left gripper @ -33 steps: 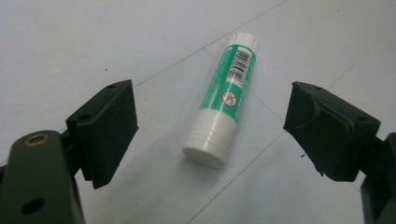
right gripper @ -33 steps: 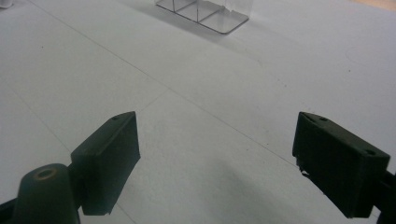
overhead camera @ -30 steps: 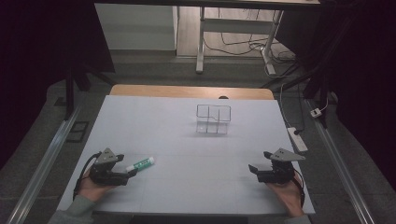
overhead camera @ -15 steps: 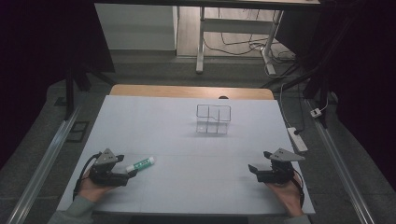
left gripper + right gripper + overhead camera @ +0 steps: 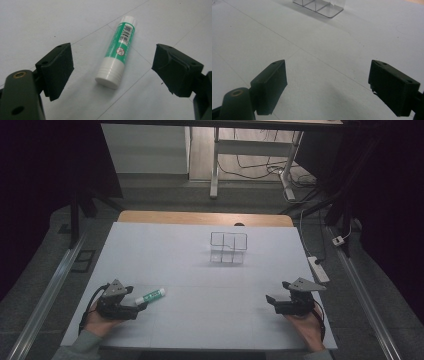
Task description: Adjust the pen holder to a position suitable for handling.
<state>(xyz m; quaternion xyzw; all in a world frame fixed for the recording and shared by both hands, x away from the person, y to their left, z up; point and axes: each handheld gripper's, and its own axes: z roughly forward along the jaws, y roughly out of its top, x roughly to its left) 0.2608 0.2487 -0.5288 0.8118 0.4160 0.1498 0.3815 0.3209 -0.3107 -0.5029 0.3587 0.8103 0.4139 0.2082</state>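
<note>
The white surface [image 5: 200, 270] takes up most of the high view, with a clear divided box [image 5: 228, 248] standing toward the far middle and a glue stick [image 5: 150, 295] lying flat near the front left, right at the jaws of the left hand-held gripper [image 5: 142, 305]. The right hand-held gripper [image 5: 270, 299] sits well apart at the front right, jaws wide open on nothing. The left one is spread wide too, holding nothing yet, with the stick lying on the surface between the pads. My guess: the stick is light, stiff plastic, smooth and round, so it'll roll or squirt out if pinched off-centre; I'd clamp across the green barrel, mid-length, not the ridged white cap. The left gripper view shows the glue stick's [image 5: 117, 51] label, barcode and cap grooves, which are just a blur from above; the high view gives the layout instead.
</note>
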